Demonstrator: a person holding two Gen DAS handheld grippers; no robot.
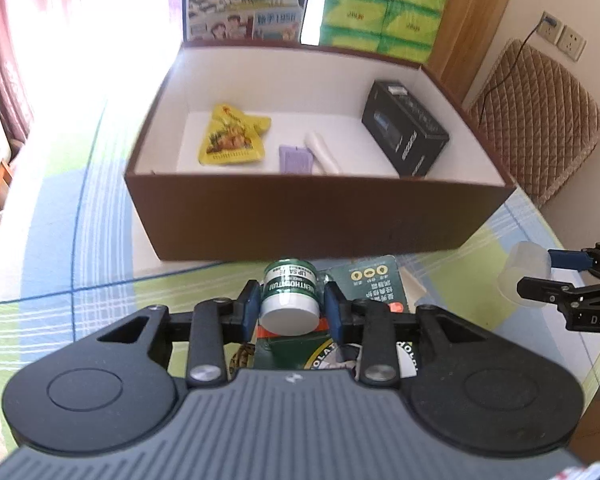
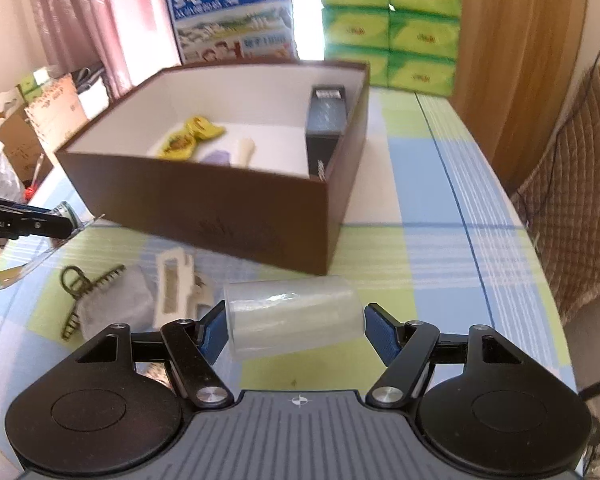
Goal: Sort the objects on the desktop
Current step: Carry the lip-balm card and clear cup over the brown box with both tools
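Note:
My left gripper [image 1: 290,306] is shut on a small green-and-white jar [image 1: 290,296], which it holds above the checked tablecloth just in front of the brown box [image 1: 300,220]. My right gripper [image 2: 294,326] is shut on a clear plastic cup [image 2: 294,314] lying sideways between the blue pads [image 2: 380,334], clear of the table. In the left wrist view the same cup [image 1: 524,276] hangs at the right edge. The open box [image 2: 220,208] holds a yellow snack packet [image 1: 232,140], a purple item [image 1: 296,158], a white tube [image 1: 324,152] and a black carton [image 1: 406,132].
A green card pack [image 1: 366,280] lies under the left gripper. A hair claw [image 2: 88,284], a grey pouch [image 2: 116,304] and white card packaging [image 2: 172,288] lie left of the cup. A milk carton [image 2: 228,12] and green tissue packs [image 2: 392,28] stand behind the box. A padded chair [image 2: 572,200] is at the right.

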